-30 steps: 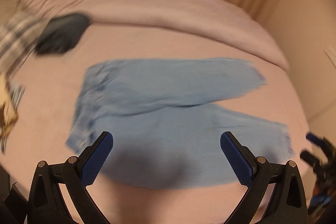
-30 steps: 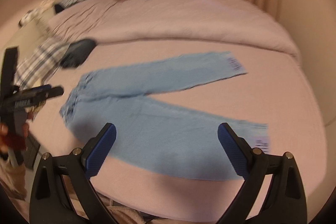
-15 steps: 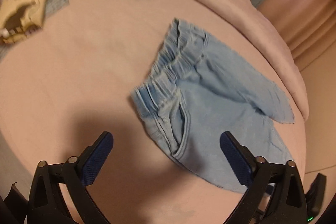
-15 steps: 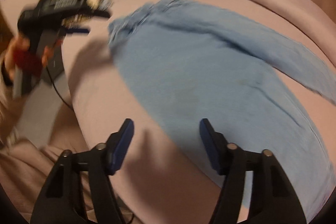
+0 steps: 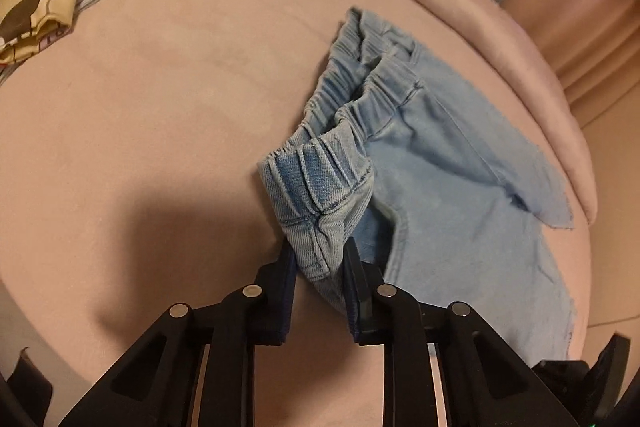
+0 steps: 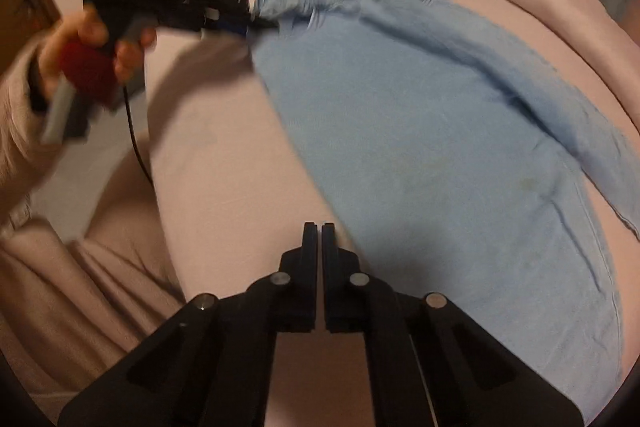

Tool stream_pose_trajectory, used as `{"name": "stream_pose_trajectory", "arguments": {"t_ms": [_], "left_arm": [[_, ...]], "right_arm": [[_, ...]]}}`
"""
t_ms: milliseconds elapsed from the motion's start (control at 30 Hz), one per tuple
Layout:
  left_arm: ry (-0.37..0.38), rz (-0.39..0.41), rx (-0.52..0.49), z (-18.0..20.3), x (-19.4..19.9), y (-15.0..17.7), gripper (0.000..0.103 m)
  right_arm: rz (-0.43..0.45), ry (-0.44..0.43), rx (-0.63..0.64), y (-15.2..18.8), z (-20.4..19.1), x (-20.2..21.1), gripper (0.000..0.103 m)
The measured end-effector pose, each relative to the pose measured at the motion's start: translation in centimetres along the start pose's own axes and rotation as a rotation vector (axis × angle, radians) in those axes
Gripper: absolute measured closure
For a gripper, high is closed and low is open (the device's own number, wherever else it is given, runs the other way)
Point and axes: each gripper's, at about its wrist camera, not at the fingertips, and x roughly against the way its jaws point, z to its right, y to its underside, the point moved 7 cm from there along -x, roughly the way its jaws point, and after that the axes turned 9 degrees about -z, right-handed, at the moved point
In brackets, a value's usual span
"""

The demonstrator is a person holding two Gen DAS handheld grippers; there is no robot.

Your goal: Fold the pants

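The pants (image 5: 452,163) are lying spread on the bed (image 5: 168,99). The left hand-held gripper (image 5: 319,259) is pinching the near waistband corner, lifting it slightly. To fold well, it is worth carrying that corner across to the far waistband edge in a low arc, keeping the near leg taut. The right hand-held gripper (image 6: 318,231) is closed at the near leg's edge; whether it is holding cloth I cannot tell.

pants (image 5: 460,187): hems cut off | right hand-held gripper (image 6: 319,231): grip on cloth unclear
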Motion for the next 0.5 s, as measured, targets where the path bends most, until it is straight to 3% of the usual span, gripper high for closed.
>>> {"name": "stream_pose_trajectory", "arguments": {"t_ms": [33, 67, 133, 167, 200, 233, 300, 367, 433, 500], "left_arm": [[-0.008, 0.002, -0.015, 0.2, 0.3, -0.1, 0.074], [-0.042, 0.006, -0.054, 0.5, 1.1, -0.1, 0.058], [-0.159, 0.048, -0.137, 0.8, 2.8, -0.3, 0.039], [-0.213, 0.081, -0.183, 1.0, 3.7, -0.5, 0.038], [-0.262, 0.120, -0.225, 1.5, 4.9, -0.8, 0.038], [-0.269, 0.144, -0.252, 2.1, 5.5, -1.1, 0.037], [-0.228, 0.174, -0.311, 3.9, 5.9, -1.6, 0.032], [-0.192, 0.169, -0.388, 6.0, 4.3, -1.7, 0.021], [-0.233, 0.098, -0.447, 6.9, 1.2, -1.2, 0.021], [-0.360, -0.011, -0.509, 6.7, -2.6, -0.5, 0.021]], "right_arm": [[0.004, -0.021, -0.035, -0.1, 0.6, 0.0, 0.101], [0.010, -0.085, -0.081, -0.2, 1.1, 0.6, 0.100], [0.081, -0.151, -0.119, -0.1, 1.8, 3.1, 0.096], [0.144, -0.149, -0.126, 0.2, 2.4, 4.9, 0.092], [0.182, -0.114, -0.158, 0.8, 3.9, 6.2, 0.078], [0.190, -0.071, -0.202, 1.4, 5.5, 6.7, 0.059], [0.165, 0.026, -0.336, 3.4, 9.8, 6.7, 0.046], [0.081, 0.106, -0.484, 6.4, 14.1, 5.3, 0.047], [-0.052, 0.167, -0.571, 9.6, 16.7, 2.7, 0.045], [-0.003, 0.105, -0.608, 10.5, 17.1, 2.6, 0.043]]}}
